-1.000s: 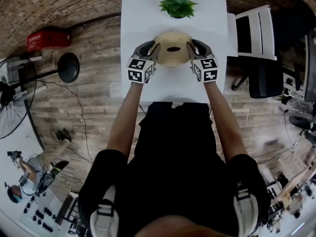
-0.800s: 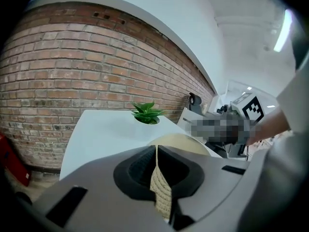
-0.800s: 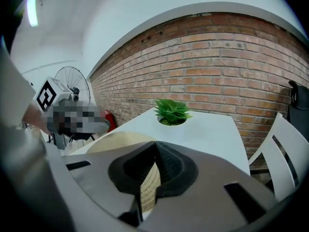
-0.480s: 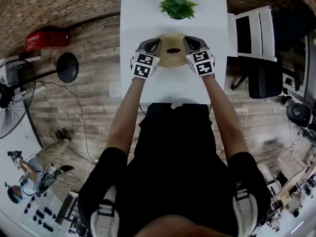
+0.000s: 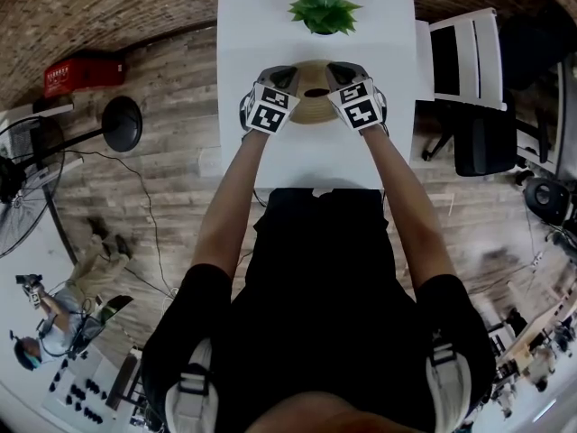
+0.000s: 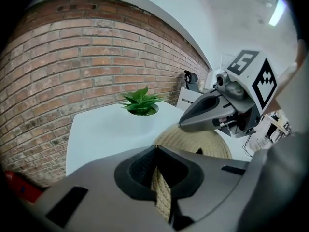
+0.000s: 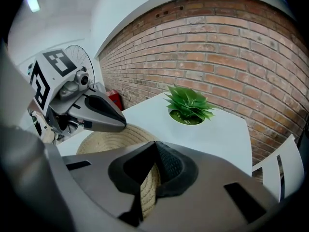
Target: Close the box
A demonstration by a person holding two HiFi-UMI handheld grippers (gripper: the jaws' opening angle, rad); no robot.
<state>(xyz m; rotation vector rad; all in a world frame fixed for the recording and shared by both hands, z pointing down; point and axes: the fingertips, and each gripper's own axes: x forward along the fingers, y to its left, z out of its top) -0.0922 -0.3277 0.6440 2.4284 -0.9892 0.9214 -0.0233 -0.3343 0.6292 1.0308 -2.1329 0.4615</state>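
Your left gripper (image 5: 281,79) and right gripper (image 5: 341,75) are both clamped on opposite rims of the round woven lid (image 5: 313,105). You hold it near the far end of the white table (image 5: 315,161), just before the potted plant (image 5: 324,9). If one side sinks first, the soft rim may bend and the lid may land crooked. Around you are a wooden floor (image 5: 171,88), a brick wall (image 6: 72,47) and a white chair (image 5: 464,57) beside the table's right edge.

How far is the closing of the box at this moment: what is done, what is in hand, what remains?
Done: the left gripper and the right gripper are each shut on the rim of the woven lid, at opposite sides. In hand: they hold the lid over the white table. Left: seat it flush and let go; whether it already rests on the box below, the views do not show.
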